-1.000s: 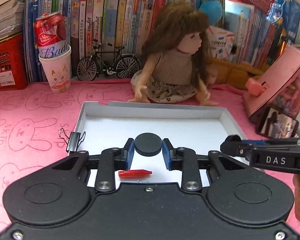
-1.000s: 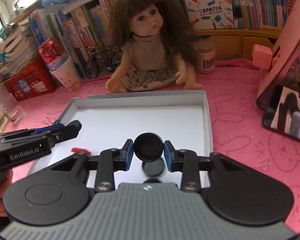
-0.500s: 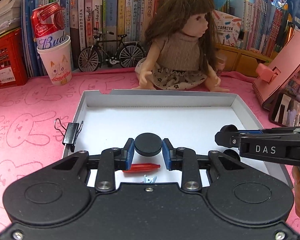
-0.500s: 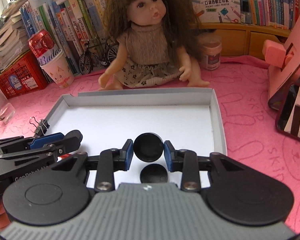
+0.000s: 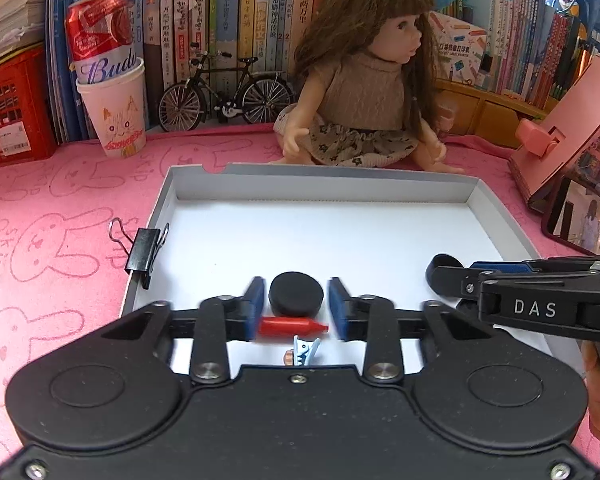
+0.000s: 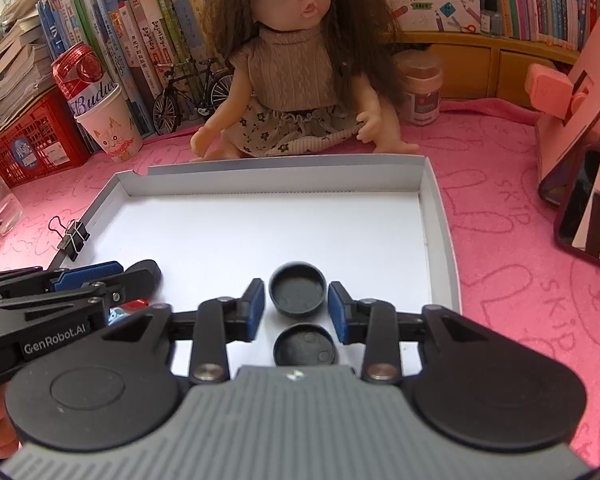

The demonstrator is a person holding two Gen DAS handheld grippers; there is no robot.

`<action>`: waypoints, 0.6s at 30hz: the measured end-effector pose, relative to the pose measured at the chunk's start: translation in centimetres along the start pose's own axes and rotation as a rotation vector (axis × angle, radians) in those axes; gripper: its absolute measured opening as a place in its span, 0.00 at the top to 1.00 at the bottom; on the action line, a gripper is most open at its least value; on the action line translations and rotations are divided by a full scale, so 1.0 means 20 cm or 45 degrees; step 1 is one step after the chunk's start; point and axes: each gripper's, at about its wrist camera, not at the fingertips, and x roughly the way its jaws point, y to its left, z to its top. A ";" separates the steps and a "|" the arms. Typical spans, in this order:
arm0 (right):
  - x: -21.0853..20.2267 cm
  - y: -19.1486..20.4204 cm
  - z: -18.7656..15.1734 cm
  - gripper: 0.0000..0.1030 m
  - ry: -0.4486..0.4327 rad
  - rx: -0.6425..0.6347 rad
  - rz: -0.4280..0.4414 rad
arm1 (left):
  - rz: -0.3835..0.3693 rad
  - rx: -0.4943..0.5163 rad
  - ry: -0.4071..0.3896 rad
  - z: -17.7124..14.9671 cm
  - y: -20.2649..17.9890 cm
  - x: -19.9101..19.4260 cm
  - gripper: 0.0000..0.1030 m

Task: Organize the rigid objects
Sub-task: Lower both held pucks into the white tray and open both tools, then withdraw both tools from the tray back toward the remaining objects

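The black disc (image 5: 296,294) sits flat on the white floor of the shallow grey tray (image 5: 162,216), right between the blue pads of the left gripper (image 5: 296,308), and there's daylight on both sides of it: the jaws are opening, pads clear of the disc. Just nearer the gripper body lies a red pen cap (image 5: 290,326), and nearer again a small blue clip (image 5: 305,350), both inside the tray. Over on the right gripper (image 6: 296,306), same story: a black cap (image 6: 298,289), hollow side up, lies on the tray floor between the pads with a slim gap each side, jaws opening, nothing gripped. A second black cap (image 6: 305,346) lies just nearer the gripper body, apart from the first one. Each gripper shows in the other's view, low over the near end of the tray, side by side. A black binder clip (image 5: 143,250) is clamped on the tray's left wall. The tray rests on a pink surface (image 5: 52,240) printed with rabbits. Behind it sits a long-haired doll (image 5: 364,92), and off to the left a paper cup (image 5: 114,118) holding a red can (image 5: 100,38), with a model bicycle (image 5: 224,96) in front of a row of books.
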 end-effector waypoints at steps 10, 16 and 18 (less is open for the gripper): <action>-0.15 0.01 -0.04 0.27 -0.084 -0.051 0.024 | -0.010 0.007 -0.063 0.00 0.01 -0.14 0.37; -0.27 0.02 -0.09 0.19 -0.163 -0.079 0.038 | -0.060 -0.023 -0.152 -0.05 0.00 -0.28 0.30; -0.31 0.02 -0.11 0.18 -0.187 -0.083 0.040 | -0.076 -0.018 -0.180 -0.08 -0.01 -0.33 0.28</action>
